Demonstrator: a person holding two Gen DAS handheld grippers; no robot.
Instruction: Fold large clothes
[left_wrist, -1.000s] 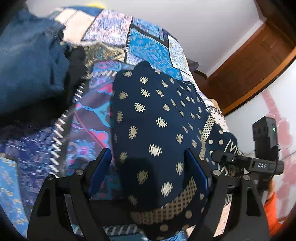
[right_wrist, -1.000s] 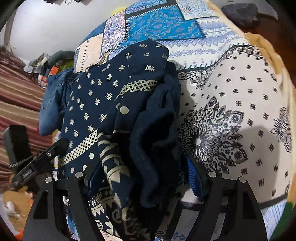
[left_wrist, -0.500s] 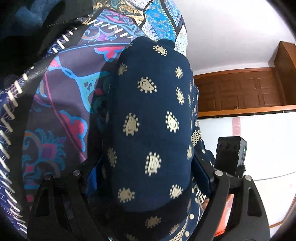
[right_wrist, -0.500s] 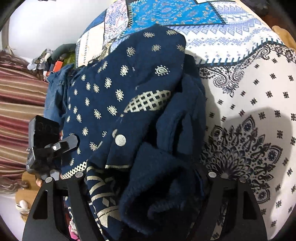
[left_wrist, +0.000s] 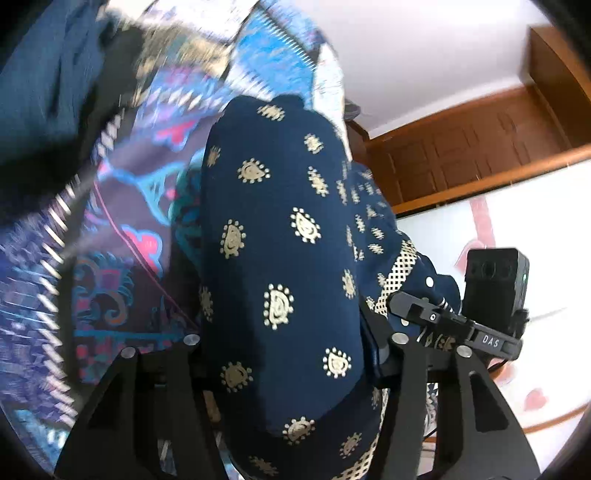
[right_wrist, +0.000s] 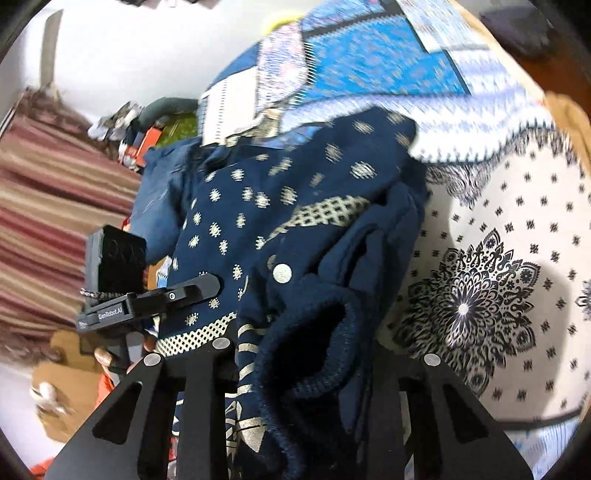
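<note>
Patchwork bedspread (right_wrist: 491, 236) fills most of both views: blue and white panels at the top of the right wrist picture, purple and pink ones at the left of the left wrist picture. A white wall and brown wooden panelling (left_wrist: 480, 147) sit at the upper right of the left view.

Across the middle lies the navy printed garment (left_wrist: 280, 258), a long piece with gold motifs and a checked band. Both tongs grip its near edge. The left gripper (left_wrist: 284, 369) has a thick roll of the cloth filling the space between its fingers, so it looks clamped on it. The right gripper (right_wrist: 317, 376) is closed on a bunched, hemmed part of the garment (right_wrist: 314, 229) at the lower centre of its view.

As for progress, the garment seems already doubled over at least once, with layers stacked and its far edge resting on the bedspread. It is still lumpy, so laying it flat and making a further fold likely remain; motion blur makes the layers hard to count.

No basket or box shows in either view. A blue denim piece (left_wrist: 44, 74) lies at the upper left of the left view.
</note>
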